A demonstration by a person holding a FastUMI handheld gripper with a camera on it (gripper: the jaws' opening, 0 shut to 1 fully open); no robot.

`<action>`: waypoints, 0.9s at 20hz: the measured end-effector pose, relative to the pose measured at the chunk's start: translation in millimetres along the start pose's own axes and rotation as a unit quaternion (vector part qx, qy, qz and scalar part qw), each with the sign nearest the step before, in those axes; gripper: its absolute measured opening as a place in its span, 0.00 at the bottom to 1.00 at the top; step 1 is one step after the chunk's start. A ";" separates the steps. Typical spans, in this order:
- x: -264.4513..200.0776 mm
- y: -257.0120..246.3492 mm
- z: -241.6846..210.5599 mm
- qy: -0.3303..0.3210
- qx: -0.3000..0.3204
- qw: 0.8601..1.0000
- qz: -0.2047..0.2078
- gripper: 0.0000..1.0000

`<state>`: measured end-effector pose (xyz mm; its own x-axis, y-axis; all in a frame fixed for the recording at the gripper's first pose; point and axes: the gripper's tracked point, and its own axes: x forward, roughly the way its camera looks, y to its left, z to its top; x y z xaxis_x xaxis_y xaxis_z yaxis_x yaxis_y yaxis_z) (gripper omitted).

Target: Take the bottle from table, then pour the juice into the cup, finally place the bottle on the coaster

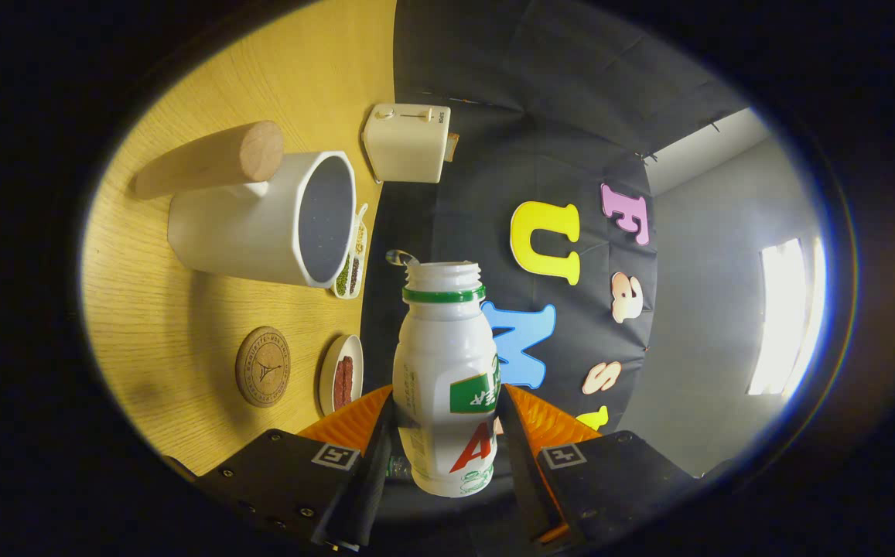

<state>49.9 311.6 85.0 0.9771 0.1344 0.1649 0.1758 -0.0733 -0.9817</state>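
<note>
My gripper (447,422) is shut on a white juice bottle (445,371) with a green neck ring and no cap. Both orange fingers (354,422) press on its lower body. The gripper is rolled over, so the bottle lies roughly level with the wooden table (184,325). The bottle's mouth is over the opening of the white cup (250,228), which has a wooden handle (211,158). A small clear drop (401,257) hangs at the lip on the cup's side. The round cork coaster (262,367) lies on the table beside the cup, nearer to my fingers.
A white toaster (407,143) stands by the wall beyond the cup. A small dish of green beans (350,271) sits next to the cup, and a dish of red bits (340,383) lies next to the coaster.
</note>
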 end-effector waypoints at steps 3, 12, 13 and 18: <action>0.2 -0.5 0.5 -0.001 -0.003 1.000 0.000 0.71; 0.7 -0.5 0.3 -0.003 -0.012 1.000 0.002 0.71; 0.6 -0.2 0.5 -0.003 -0.012 1.000 0.003 0.71; 0.4 -1.7 0.9 -0.004 -0.016 1.000 0.002 0.71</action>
<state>49.9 312.7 86.7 0.9768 0.1423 0.1599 0.1755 -0.1049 -0.9789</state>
